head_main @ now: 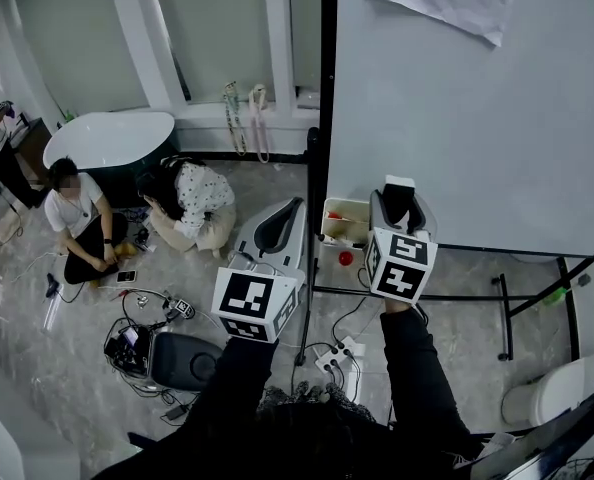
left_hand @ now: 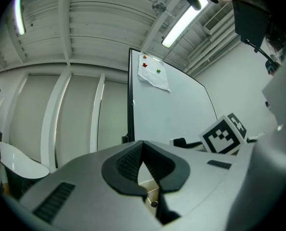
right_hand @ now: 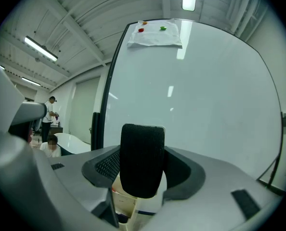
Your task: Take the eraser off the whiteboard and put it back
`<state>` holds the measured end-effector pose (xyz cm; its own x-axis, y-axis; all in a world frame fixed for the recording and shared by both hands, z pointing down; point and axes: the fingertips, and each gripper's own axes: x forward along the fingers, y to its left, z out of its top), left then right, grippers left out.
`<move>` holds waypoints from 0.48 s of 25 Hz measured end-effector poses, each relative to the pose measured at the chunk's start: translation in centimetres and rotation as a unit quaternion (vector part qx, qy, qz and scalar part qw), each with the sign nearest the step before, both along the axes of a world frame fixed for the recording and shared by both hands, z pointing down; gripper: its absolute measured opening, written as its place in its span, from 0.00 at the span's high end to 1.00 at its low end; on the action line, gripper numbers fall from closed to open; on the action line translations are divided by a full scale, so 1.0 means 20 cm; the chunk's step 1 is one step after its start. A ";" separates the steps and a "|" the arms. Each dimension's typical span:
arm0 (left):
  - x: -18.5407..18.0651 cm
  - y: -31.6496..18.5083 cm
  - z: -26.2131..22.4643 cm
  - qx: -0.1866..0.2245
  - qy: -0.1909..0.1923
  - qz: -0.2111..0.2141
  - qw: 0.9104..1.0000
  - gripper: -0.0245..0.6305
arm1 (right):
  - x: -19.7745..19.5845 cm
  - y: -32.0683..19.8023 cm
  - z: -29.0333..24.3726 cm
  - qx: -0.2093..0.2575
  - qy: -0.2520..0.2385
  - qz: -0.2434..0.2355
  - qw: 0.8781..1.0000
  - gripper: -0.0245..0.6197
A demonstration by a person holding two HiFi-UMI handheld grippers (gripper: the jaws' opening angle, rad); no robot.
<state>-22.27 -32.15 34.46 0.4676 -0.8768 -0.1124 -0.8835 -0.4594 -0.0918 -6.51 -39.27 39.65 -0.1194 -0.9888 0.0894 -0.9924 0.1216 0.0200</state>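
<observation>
The eraser [right_hand: 142, 160], black felt with a white back, stands upright between the jaws of my right gripper [right_hand: 142, 153], which is shut on it. In the head view the eraser [head_main: 397, 203] and right gripper [head_main: 401, 196] are just in front of the whiteboard [head_main: 477, 118], near its lower left; whether the eraser touches the board I cannot tell. My left gripper [head_main: 296, 203] hangs to the left, beside the board's black edge. Its jaws [left_hand: 142, 144] meet at the tips with nothing between them. A paper sheet [right_hand: 155, 35] is pinned at the top of the board.
Two people [head_main: 77, 223] [head_main: 192, 203] sit on the floor at left near a white bathtub [head_main: 117, 138]. A black case [head_main: 182, 360] and cables [head_main: 339, 353] lie below. A small box [head_main: 345, 223] sits by the board's stand [head_main: 504, 313].
</observation>
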 end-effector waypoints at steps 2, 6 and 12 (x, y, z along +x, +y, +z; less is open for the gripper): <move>0.02 0.03 -0.01 0.002 0.000 0.003 1.000 0.95 | 0.04 0.06 -0.06 0.008 -0.008 0.001 1.000 0.55; 0.08 0.08 -0.01 0.004 -0.001 0.012 1.000 0.95 | 0.15 0.19 -0.14 0.023 -0.016 0.008 1.000 0.55; 0.20 0.17 -0.02 0.007 0.000 0.026 1.000 0.95 | 0.34 0.33 -0.20 0.031 -0.016 0.027 0.999 0.55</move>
<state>-18.36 -28.79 34.03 0.5126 -0.8497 -0.1234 -0.8583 -0.5035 -0.0985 0.37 -32.60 35.72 -0.0678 -0.9974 0.0246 -0.9977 0.0677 -0.0061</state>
